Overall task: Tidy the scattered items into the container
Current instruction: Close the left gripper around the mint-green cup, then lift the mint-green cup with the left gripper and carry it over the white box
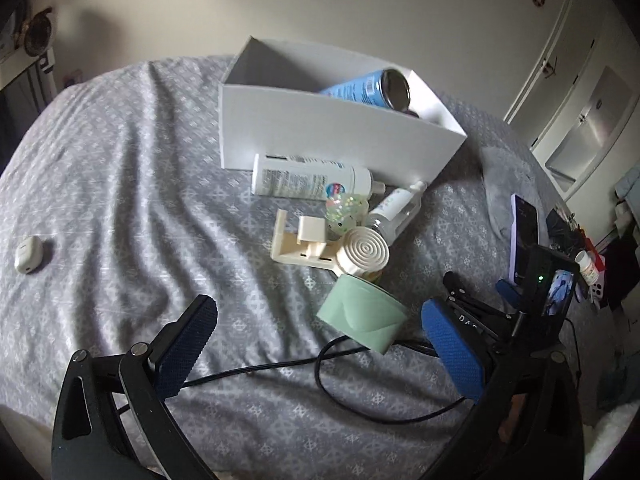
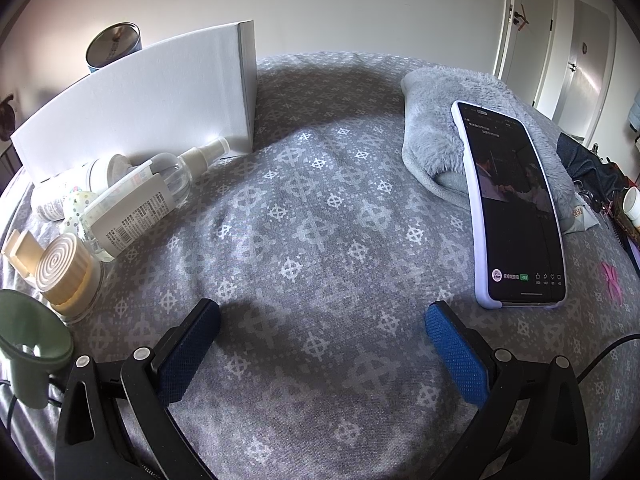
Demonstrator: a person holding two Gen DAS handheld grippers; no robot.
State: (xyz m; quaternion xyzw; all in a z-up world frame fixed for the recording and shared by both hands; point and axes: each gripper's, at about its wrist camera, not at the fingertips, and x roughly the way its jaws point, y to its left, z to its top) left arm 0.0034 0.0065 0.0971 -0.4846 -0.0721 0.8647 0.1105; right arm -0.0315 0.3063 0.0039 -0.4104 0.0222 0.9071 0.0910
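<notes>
The left gripper (image 1: pixel 320 344) hovers over the grey patterned bedspread (image 1: pixel 120 184) with its jaws spread wide and nothing between them; the right gripper (image 2: pixel 322 344) likewise stands wide apart and empty above bare cloth; a black cable (image 1: pixel 320 376) loops across the bedspread just ahead of the left gripper. Just beyond it a mint-green roll (image 1: pixel 362 316) lies on its side; behind that stands a cream ribbed jar (image 1: pixel 364 254), touching a cream plastic bracket (image 1: pixel 298 240); next comes a small glittery ball (image 1: pixel 346 212), then a clear spray bottle (image 1: pixel 394 210) and a white labelled bottle (image 1: pixel 308 178), both lying flat against the near wall of the white box (image 1: pixel 328 132). Inside the box a blue can (image 1: pixel 368 88) leans tilted. Well apart, toward the left edge of the bedspread, sits a small white case (image 1: pixel 28 254). Toward the right edge a phone (image 2: pixel 516 208) with a lit screen rests against a grey fluffy blanket (image 2: pixel 436 120).
</notes>
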